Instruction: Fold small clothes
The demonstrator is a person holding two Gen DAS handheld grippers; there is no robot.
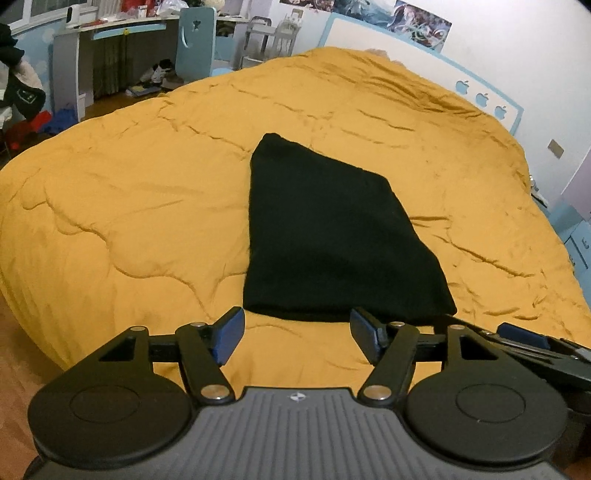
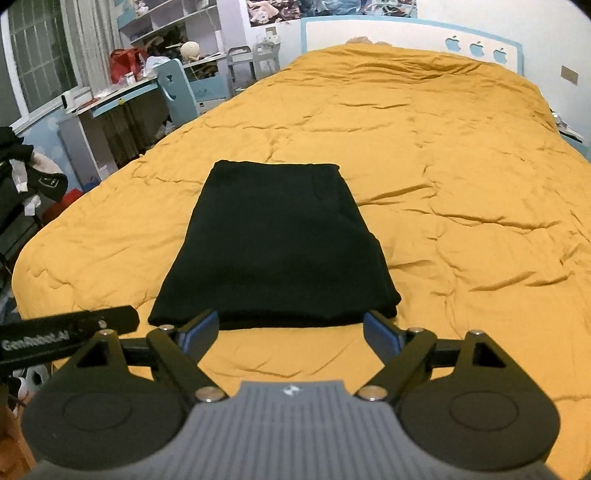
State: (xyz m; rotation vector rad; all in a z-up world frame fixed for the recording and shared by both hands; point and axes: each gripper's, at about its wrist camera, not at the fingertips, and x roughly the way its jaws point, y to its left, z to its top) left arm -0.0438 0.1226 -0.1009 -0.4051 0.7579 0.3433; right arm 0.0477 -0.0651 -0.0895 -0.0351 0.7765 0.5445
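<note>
Yellow quilt (image 1: 147, 177) bears folded black garment (image 1: 325, 236); both grippers tilted down, jaws wide, empty.

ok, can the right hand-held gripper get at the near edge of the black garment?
Probably yes. The right hand-held gripper is open, empty, facing the black garment, with only bare yellow duvet between.

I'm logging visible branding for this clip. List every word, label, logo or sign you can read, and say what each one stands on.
"GenRobot.AI": white letters, slightly blurred, on the black body of the left gripper, seen in the right wrist view.
Posters above the headboard: any print is too small to read.
Dark clothing by the desk: a pale mark, unreadable.
Nothing else is legible.
</note>
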